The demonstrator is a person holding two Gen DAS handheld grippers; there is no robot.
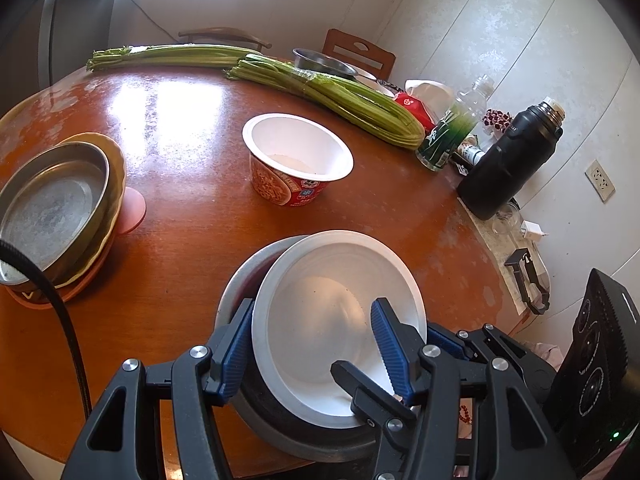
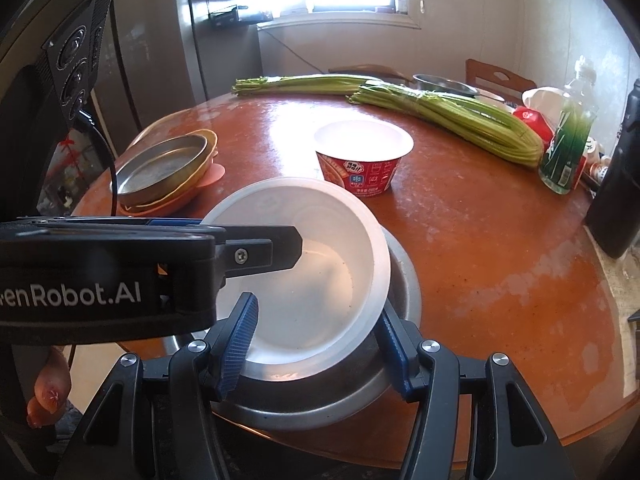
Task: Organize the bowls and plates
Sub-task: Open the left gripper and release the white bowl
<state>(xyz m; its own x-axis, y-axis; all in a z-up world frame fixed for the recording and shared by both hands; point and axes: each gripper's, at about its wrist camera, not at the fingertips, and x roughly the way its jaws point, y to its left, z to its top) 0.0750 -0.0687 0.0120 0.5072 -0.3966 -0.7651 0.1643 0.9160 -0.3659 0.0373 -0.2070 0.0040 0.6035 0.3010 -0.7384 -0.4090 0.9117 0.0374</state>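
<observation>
A white plastic bowl (image 1: 328, 300) (image 2: 316, 276) sits tilted inside a steel bowl (image 1: 240, 276) (image 2: 404, 284) near the table's front edge. My left gripper (image 1: 312, 344) is shut on the white bowl, one blue pad outside its left rim and the other inside. My right gripper (image 2: 316, 348) is shut on the same bowl from the other side, left pad inside and right pad outside the rim. The other gripper's black fingers (image 1: 356, 384) (image 2: 280, 248) reach into the bowl in each view. An empty red noodle cup (image 1: 298, 152) (image 2: 362, 148) stands mid-table. A steel pan (image 1: 52, 204) (image 2: 160, 168) rests in a yellow dish on a pink plate.
Two celery bundles (image 1: 332, 96) (image 2: 448, 116) lie across the far side of the round wooden table (image 1: 180, 128). At the right stand a green bottle (image 1: 452, 128), a black flask (image 1: 508, 160) and a red pack. Another steel bowl (image 1: 320, 62) sits at the back.
</observation>
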